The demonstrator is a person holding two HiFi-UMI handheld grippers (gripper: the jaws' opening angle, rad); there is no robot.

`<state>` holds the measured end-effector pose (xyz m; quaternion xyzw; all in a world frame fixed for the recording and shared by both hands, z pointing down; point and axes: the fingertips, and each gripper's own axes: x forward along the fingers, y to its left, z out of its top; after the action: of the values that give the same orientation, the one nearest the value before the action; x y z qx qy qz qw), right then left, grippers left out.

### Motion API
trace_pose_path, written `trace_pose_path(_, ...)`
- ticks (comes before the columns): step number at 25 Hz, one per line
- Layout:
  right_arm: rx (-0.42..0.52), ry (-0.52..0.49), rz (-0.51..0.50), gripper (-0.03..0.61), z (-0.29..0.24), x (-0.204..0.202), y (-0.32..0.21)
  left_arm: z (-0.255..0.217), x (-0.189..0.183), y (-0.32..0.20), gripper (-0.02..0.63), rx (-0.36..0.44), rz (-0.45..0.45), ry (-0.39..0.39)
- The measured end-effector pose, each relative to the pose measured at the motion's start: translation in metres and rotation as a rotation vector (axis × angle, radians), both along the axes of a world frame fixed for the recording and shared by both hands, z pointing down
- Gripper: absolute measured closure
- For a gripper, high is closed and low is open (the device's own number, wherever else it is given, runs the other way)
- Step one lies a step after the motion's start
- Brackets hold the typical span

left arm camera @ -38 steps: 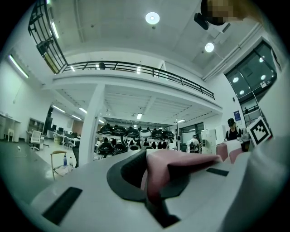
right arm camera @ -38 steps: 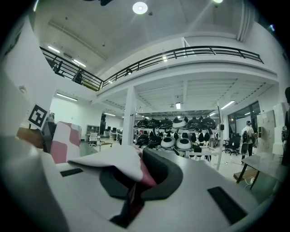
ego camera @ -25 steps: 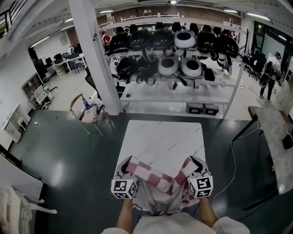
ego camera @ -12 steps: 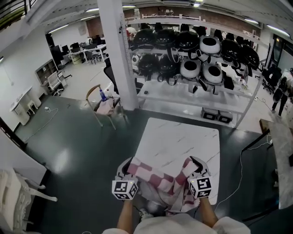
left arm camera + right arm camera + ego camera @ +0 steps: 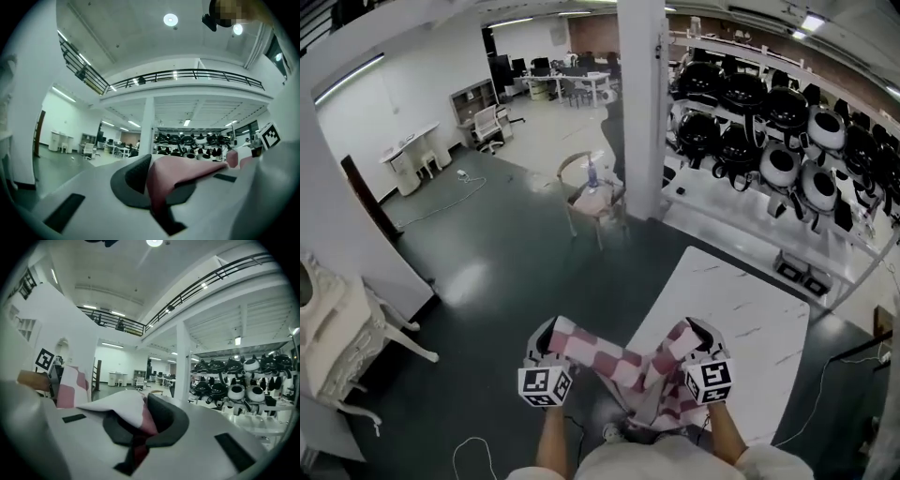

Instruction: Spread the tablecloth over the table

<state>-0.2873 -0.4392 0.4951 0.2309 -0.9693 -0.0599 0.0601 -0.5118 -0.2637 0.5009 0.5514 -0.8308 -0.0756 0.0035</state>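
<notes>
The left gripper (image 5: 547, 336) and the right gripper (image 5: 700, 333) are each clenched on an edge of the tablecloth (image 5: 623, 367), and both are held level in front of the person. The pink-and-white checked cloth sags between them in a bunched swag, its middle hanging lower than the grippers, up in the air. It is not spread on the surface (image 5: 750, 309). That white marbled top lies ahead and off to the right. The right gripper shows against its near edge, and the left is out over the dark floor (image 5: 487, 281). A pillar (image 5: 642, 103) and a chair (image 5: 592, 202) stand beyond.
</notes>
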Motion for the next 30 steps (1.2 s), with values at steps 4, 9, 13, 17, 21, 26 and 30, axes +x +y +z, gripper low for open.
trace_pose_path(4, 0.003, 0.011, -0.144, 0.565, 0.005, -0.084, 0.030, 0.004, -0.070, 0.075, 0.587, -0.004, -0.186, 0.005)
trace_pose_path(9, 0.011, 0.025, -0.344, 0.565, 0.014, -0.186, 0.095, 0.004, -0.131, 0.179, 0.588, -0.002, -0.394, 0.001)
trace_pose_path(13, 0.019, 0.050, -0.487, 0.565, 0.024, -0.250, 0.164, 0.009, -0.152, 0.253, 0.586, -0.010, -0.502, -0.002)
trace_pose_path(17, 0.033, 0.076, -0.618, 0.565, 0.036, -0.290, 0.228, 0.015, -0.158, 0.315, 0.588, -0.014, -0.600, 0.007)
trace_pose_path(21, 0.049, 0.104, -0.698, 0.565, 0.046, -0.310, 0.248, 0.020, -0.162, 0.329, 0.588, -0.015, -0.645, 0.019)
trace_pose_path(26, 0.057, 0.134, -0.730, 0.565, 0.064, -0.330, 0.220, 0.026, -0.166, 0.300, 0.588, -0.053, -0.632, 0.016)
trace_pose_path(30, 0.058, 0.155, -0.716, 0.565, 0.073, -0.357, 0.162, 0.025, -0.181, 0.248, 0.588, -0.088, -0.607, 0.013)
